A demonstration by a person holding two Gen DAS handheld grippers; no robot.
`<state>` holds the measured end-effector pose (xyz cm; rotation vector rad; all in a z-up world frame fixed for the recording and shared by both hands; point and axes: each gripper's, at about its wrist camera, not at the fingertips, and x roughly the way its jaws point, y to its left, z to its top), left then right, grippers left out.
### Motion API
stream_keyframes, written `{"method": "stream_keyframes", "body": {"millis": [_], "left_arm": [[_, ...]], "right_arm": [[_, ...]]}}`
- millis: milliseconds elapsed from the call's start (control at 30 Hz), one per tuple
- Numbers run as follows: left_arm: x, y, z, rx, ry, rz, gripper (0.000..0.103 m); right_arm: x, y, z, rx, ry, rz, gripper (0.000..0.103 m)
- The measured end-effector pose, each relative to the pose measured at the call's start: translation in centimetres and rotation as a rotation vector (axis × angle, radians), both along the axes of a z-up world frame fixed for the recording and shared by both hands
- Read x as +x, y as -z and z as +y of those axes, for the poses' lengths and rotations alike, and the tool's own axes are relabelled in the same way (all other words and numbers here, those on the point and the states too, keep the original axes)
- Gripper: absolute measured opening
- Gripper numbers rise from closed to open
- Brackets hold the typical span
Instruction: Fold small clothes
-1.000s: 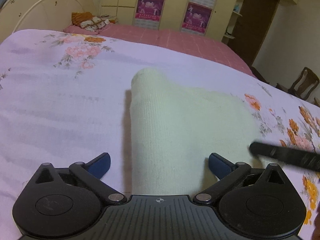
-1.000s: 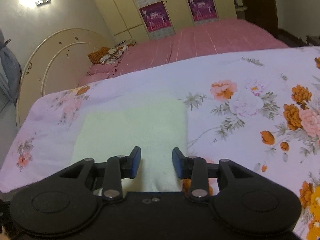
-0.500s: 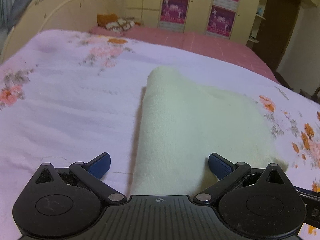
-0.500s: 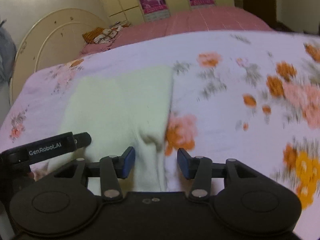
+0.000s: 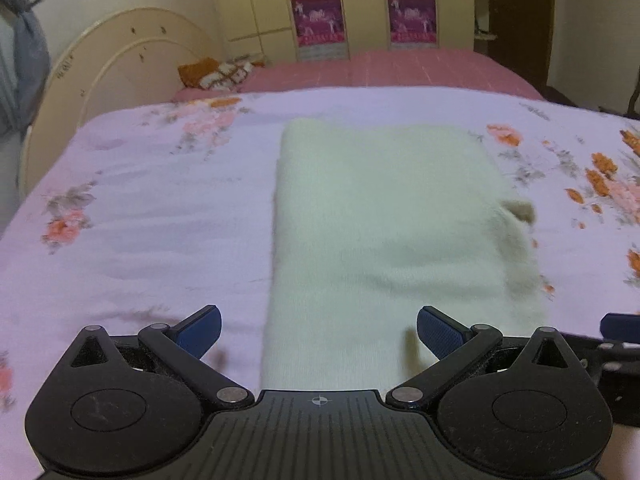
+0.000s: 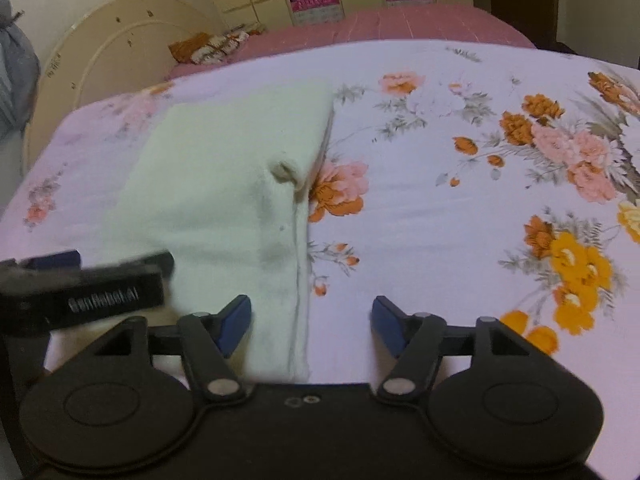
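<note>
A pale cream knitted garment lies folded flat on the floral bedsheet. It also shows in the right wrist view, with a small rumpled bump on its right edge. My left gripper is open and empty, its jaws astride the garment's near left part. My right gripper is open and empty, over the garment's near right edge. The left gripper shows in the right wrist view, at the left. A bit of the right gripper's body shows at the left wrist view's right edge.
A pink bedspread covers the bed's far part, with a patterned cushion by the cream headboard. Yellow wardrobes with pink posters stand behind. A dark doorway is at the right.
My right gripper has opened wider and let go of the garment's right edge. Both grippers have drawn back and turned; the garment now lies flat, squarer in view.
</note>
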<state>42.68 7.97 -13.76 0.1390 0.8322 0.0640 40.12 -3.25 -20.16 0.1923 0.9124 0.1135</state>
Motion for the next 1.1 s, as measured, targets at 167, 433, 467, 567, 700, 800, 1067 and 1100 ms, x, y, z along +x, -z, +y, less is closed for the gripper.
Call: {"method": "stream_keyframes", "body": {"millis": [167, 433, 467, 567, 700, 800, 1067, 1100], "left_arm": [[-5.5, -3.6, 0.2, -0.057, -0.022, -0.041, 0.103], [-15.5, -8.5, -0.1, -0.063, -0.025, -0.087, 0.103], [-16.9, -9.2, -0.3, -0.067, -0.024, -0.093, 0.103], [-21.1, -11.0, -0.5, -0.074, -0.021, -0.111, 0.103], [-26.2, -13.6, -0.3, -0.085, -0.033, -0.146, 0.103], [-29.4, -15.1, 0.2, -0.109, -0.063, -0.157, 0.103], [-34.8, -17.5, 1.4, -0.102, -0.111, -0.205, 0.103], [-35.2, -17.6, 1.5, -0.101, -0.112, -0.209, 0.103]], "right_arm": [[-3.7, -2.3, -0.8, 0.008, -0.028, -0.036, 0.076], [-12.9, -5.6, -2.4, 0.032, -0.117, -0.064, 0.079], [-14.5, -6.2, -2.5, 0.025, -0.123, -0.078, 0.079], [-18.9, -8.3, -2.9, 0.026, -0.126, -0.120, 0.080], [-24.3, -11.4, -3.2, 0.007, -0.119, -0.205, 0.085], [-27.7, -13.8, -2.8, -0.013, -0.107, -0.265, 0.087], [-34.0, -18.8, -1.3, -0.078, -0.102, -0.422, 0.091], [-34.4, -19.1, -1.2, -0.086, -0.099, -0.433, 0.091]]}}
